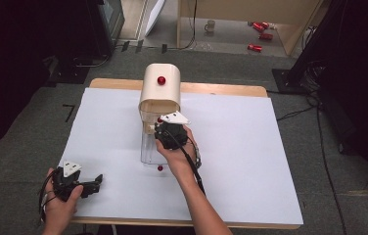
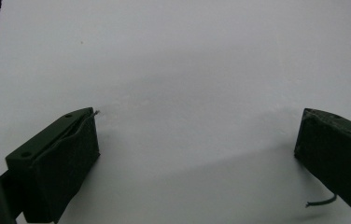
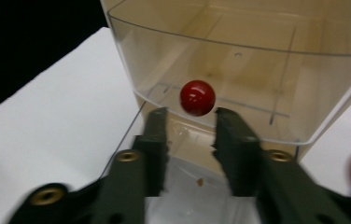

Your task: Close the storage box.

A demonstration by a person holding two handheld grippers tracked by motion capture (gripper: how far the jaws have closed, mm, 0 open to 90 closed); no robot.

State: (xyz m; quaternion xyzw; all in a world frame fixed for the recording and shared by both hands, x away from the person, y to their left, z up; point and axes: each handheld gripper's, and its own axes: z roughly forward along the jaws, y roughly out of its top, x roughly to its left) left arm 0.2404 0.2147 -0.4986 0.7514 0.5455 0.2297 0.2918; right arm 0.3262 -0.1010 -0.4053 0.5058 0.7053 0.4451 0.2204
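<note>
A cream box [image 1: 160, 93] with a red knob [image 1: 161, 80] on its rounded top stands at the middle back of the white sheet [image 1: 236, 161]. Clear drawers come out of its front. In the right gripper view an upper clear drawer [image 3: 257, 60] bears a red ball knob [image 3: 197, 97]. My right gripper [image 3: 191, 116] points at that knob, jaws a little apart, tips on either side just short of it, pads off it. A lower clear drawer [image 1: 148, 155] is pulled out, with its own red knob [image 1: 160, 168]. My left gripper [image 1: 95, 185] rests open at the sheet's front left, nothing between its fingers [image 2: 71, 154].
The white sheet covers a wooden table [image 1: 221, 89]. Red cans [image 1: 260, 29] and a mug [image 1: 210, 25] lie on the floor behind. Dark equipment and cables [image 1: 319, 132] flank the table. Bare sheet [image 2: 187, 56] lies under the left gripper.
</note>
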